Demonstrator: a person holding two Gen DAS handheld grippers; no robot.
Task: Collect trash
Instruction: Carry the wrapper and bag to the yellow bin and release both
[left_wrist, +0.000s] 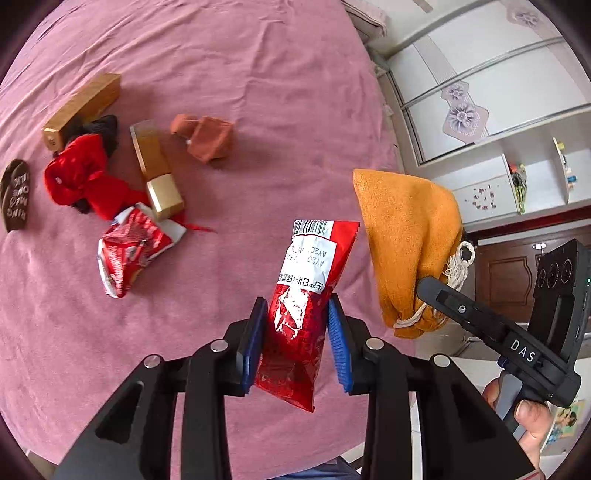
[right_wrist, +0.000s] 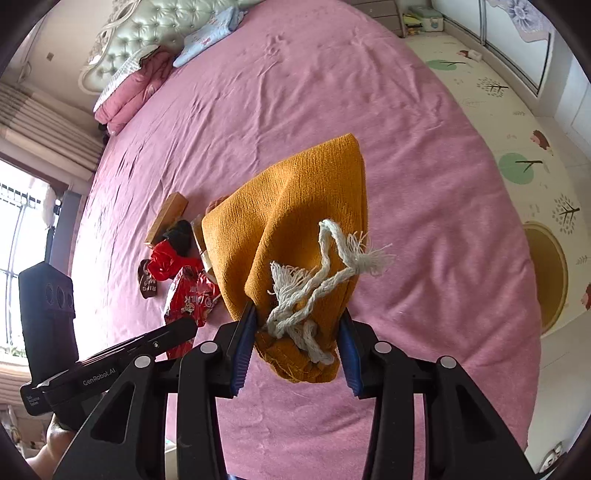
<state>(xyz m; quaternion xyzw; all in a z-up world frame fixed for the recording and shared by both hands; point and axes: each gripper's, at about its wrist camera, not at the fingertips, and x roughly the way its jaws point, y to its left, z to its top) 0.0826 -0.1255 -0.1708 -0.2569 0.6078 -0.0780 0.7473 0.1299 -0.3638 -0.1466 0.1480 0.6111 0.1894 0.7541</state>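
Left tool (left_wrist: 297, 325) clamps red foil snack wrapper (left_wrist: 310, 280); right tool (right_wrist: 297, 343) clamps mustard-yellow drawstring cloth bag (right_wrist: 295, 229); both above pink bed (right_wrist: 424, 184), clutter left, open right.

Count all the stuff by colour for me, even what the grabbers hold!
Red: 3, held wrapper, crumpled wrapper, red cloth
Gold: 2, boxes
Brown: 2, pouch, sock
Black: 1, cloth
Orange: 1, bag
Total: 9
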